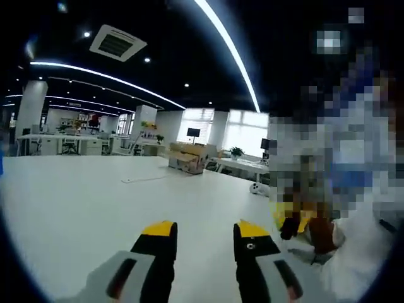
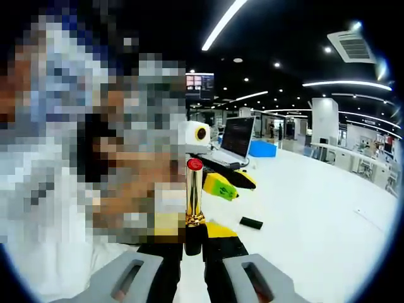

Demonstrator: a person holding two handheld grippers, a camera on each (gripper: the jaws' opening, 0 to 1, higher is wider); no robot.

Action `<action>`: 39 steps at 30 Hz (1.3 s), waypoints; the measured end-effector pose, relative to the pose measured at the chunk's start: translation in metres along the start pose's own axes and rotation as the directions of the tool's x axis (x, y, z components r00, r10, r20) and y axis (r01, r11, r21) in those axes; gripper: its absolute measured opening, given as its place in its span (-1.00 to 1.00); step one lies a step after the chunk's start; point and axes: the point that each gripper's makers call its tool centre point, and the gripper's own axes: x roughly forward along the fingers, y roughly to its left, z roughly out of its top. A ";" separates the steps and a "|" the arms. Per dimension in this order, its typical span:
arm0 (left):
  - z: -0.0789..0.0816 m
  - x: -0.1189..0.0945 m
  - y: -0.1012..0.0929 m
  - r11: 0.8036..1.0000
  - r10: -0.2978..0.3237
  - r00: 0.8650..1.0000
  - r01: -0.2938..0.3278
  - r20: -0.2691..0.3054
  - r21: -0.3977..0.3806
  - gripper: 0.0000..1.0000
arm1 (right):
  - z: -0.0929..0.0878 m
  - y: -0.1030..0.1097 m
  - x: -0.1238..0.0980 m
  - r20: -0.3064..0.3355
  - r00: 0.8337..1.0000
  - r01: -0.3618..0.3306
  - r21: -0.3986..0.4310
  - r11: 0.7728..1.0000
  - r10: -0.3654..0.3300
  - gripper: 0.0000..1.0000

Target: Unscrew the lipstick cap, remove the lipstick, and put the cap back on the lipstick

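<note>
Standing upright at centre frame in the right gripper view, the lipstick (image 2: pixel 194 202) is clamped at its black base by my right gripper (image 2: pixel 194 249), cap off, red tip exposed for recapping. My left gripper (image 1: pixel 205 243) hangs part-open, empty, over the white table (image 1: pixel 82 196).

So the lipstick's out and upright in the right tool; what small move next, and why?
Probably send the left tool, open and holding nothing, to fetch the cap, if that is the small black piece on the table. The right tool holds the lipstick upright by its base, still uncapped.
</note>
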 end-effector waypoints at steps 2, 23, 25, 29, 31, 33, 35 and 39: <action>0.004 0.000 -0.006 1.000 -0.002 1.000 0.002 0.003 0.010 -0.19 | 0.000 0.000 -0.001 0.000 1.000 0.002 -0.001 1.000 -0.002 -0.78; 0.030 0.005 -0.077 0.980 -0.170 0.985 0.166 0.026 0.108 -0.07 | 0.001 0.002 -0.008 0.008 1.000 0.019 -0.002 1.000 -0.019 -0.78; 0.030 0.006 -0.086 0.975 -0.194 0.981 0.190 0.023 0.113 -0.07 | 0.001 0.005 -0.007 0.009 1.000 0.019 -0.002 1.000 -0.019 -0.78; 0.030 0.008 -0.095 0.969 -0.221 0.975 0.217 0.021 0.117 -0.07 | 0.001 0.005 -0.006 0.007 1.000 0.017 -0.001 1.000 -0.017 -0.78; 0.029 0.009 -0.100 0.965 -0.238 0.971 0.234 0.017 0.116 -0.08 | 0.001 0.004 -0.006 0.005 1.000 0.014 -0.001 1.000 -0.014 -0.78; 0.028 0.011 -0.104 0.962 -0.252 0.968 0.249 0.016 0.109 -0.08 | 0.001 0.003 -0.005 0.003 1.000 0.011 0.000 1.000 -0.011 -0.78; 0.027 0.013 -0.108 0.959 -0.265 0.964 0.262 0.013 0.105 -0.09 | 0.001 0.002 -0.004 0.001 1.000 0.008 0.000 1.000 -0.008 -0.78; 0.024 0.017 -0.113 0.955 -0.281 0.960 0.279 0.004 0.102 -0.11 | -0.001 0.003 -0.002 -0.005 1.000 -0.004 0.003 1.000 0.004 -0.78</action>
